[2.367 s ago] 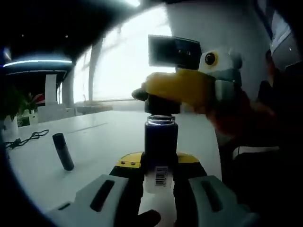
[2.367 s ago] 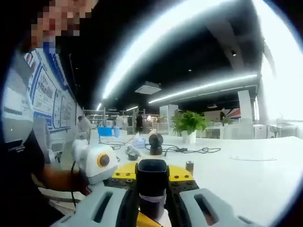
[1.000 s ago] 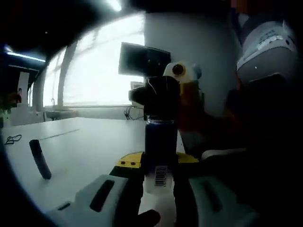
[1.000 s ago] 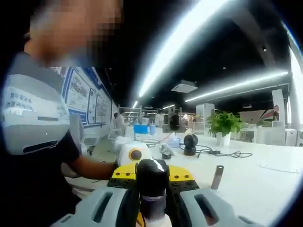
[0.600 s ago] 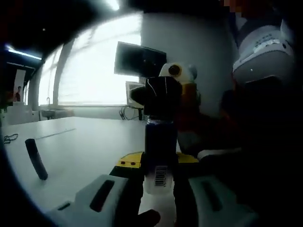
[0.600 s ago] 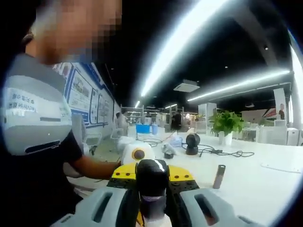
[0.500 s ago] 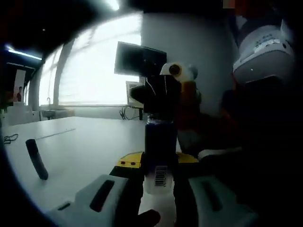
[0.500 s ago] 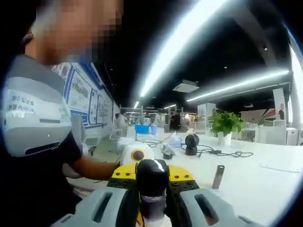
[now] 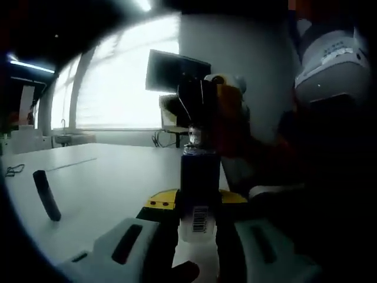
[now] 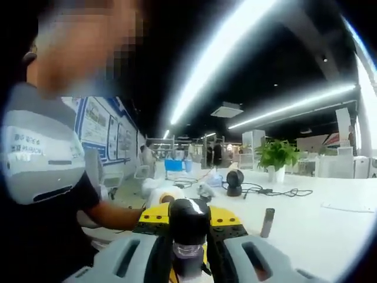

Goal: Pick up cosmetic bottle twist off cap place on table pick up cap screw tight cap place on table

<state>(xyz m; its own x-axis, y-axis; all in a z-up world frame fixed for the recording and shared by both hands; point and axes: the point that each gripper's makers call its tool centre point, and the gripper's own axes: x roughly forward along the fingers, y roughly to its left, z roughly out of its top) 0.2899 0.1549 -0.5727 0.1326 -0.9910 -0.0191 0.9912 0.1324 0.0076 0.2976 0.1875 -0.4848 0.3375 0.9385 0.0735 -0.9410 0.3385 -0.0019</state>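
A bright office with a big window and a monitor lies behind the white table (image 9: 112,177), which carries a dark slim tube (image 9: 46,196) lying tilted well away toward its far left part in the left gripper view; in the right gripper view the same table (image 10: 318,230) runs back toward a potted plant (image 10: 275,158), a round dark device (image 10: 234,181) with a cable, and a small upright tube (image 10: 266,223). The left tongs (image 9: 197,236) are pressed onto the lower body of the cosmetic bottle (image 9: 199,183), holding it upright in the air above the table, barcode label facing the camera. The right tongs (image 9: 203,112) come in from above and to the right and pinch the black cap (image 9: 197,109), which appears lifted just clear of the bottle's silvery neck — the threads show beneath it. In the right gripper view the right tongs (image 10: 188,247) clamp the cap (image 10: 188,221), with the bottle neck just below. The main risk, as I judge it, lies in the cap: it is small, smooth and gripped only at its sides, so a tilt on the way down to the table could let it slip and roll off the near edge. The open bottle could also spill if the left tongs lean — or twist in their grip on the slick label.
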